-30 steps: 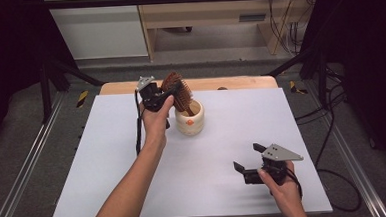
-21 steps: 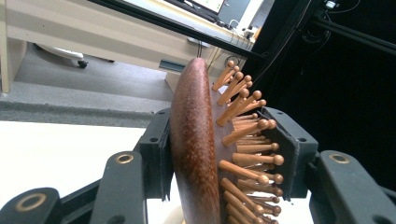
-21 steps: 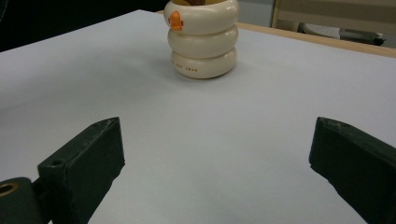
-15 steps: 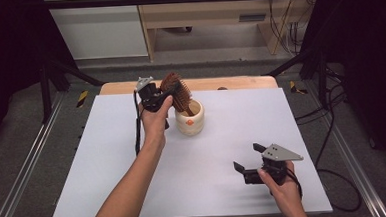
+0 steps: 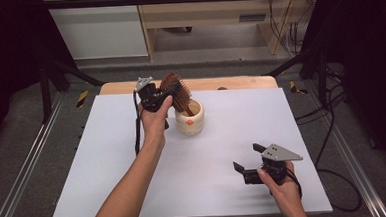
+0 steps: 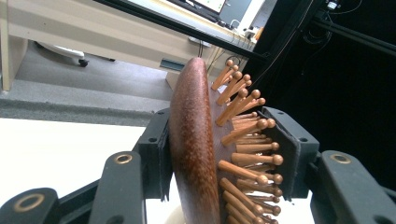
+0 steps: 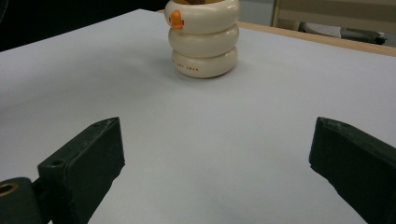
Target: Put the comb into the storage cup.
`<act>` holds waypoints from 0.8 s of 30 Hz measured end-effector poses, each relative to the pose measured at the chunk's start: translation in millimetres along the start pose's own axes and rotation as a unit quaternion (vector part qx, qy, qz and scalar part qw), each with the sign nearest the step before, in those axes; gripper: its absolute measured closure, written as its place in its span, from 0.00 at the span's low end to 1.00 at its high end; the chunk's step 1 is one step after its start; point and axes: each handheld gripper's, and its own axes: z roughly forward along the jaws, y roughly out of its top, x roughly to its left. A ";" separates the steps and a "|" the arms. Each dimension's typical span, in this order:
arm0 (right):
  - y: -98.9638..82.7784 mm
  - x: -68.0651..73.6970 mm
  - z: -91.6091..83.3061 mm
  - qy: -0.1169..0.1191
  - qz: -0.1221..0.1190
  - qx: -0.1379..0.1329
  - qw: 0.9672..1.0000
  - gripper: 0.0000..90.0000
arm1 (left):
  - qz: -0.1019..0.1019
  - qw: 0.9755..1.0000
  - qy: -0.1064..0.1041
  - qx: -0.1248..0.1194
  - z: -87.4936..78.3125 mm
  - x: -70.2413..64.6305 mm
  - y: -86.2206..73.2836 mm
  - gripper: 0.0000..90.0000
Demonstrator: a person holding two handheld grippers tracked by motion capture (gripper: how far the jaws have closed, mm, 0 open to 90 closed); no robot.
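hairbrush point(image 6: 196, 154): reddish-brown wood, ball-tipped pegs | left gripper point(image 5: 163, 96) jaws clamp its head | right gripper point(image 5: 249, 164) jaws wide, empty

Your white counter point(image 5: 109, 168) shows a strip of bare wood point(image 5: 239, 82) along its far edge, and silver metal rails point(image 5: 24, 172) run down both of its sides. Past it you have grey floor point(image 5: 217, 41), a light wooden cabinet point(image 5: 211, 10) and a white panel point(image 5: 94, 26). Black cables point(image 5: 332, 131) trail over the floor at the right.
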 end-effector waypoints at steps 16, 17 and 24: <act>-0.3 0.3 0.8 0.002 -0.001 0.002 1.000 0.04 | -0.002 1.000 0.001 -0.001 -0.2 1.6 -0.5 0.52; -0.3 0.4 0.8 0.002 -0.001 0.002 1.000 0.04 | -0.003 1.000 0.002 0.000 -0.2 1.9 -0.5 0.52; -0.5 0.3 0.9 0.003 -0.001 0.003 1.000 0.04 | -0.008 1.000 0.005 0.001 -0.7 4.4 -0.9 0.51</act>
